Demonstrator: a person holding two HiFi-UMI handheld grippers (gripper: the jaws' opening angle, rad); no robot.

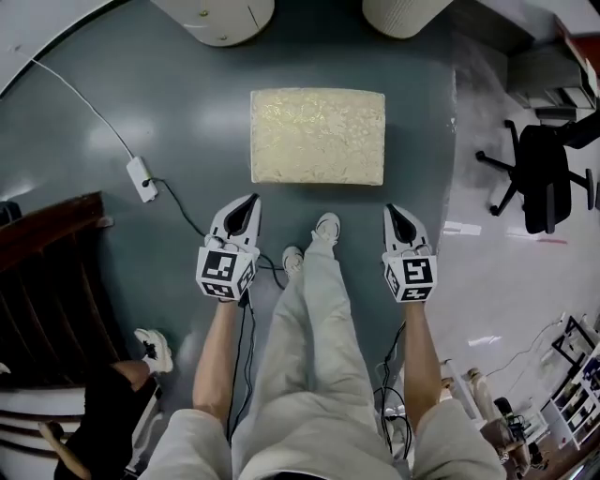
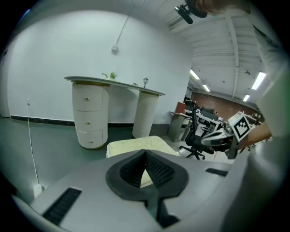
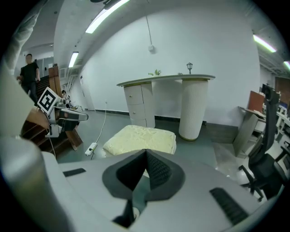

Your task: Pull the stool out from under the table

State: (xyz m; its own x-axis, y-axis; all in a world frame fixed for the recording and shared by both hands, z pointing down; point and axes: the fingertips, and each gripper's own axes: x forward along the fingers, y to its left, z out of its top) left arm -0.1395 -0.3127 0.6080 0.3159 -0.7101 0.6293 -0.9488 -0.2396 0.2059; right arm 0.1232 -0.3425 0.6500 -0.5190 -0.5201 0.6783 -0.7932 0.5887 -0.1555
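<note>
The stool sits on the floor clear of the table, so the pull looks finished, or nearly. Both claws are clenched on nothing: the left gripper is just short of the stool's near-left corner, the right gripper just short of its near-right. Next, I judge, comes backing off, or reopening both to grasp the stool's near edge if it must come further.

Beige trousers, white trainers, white grippers, black-and-white marker cubes
</note>
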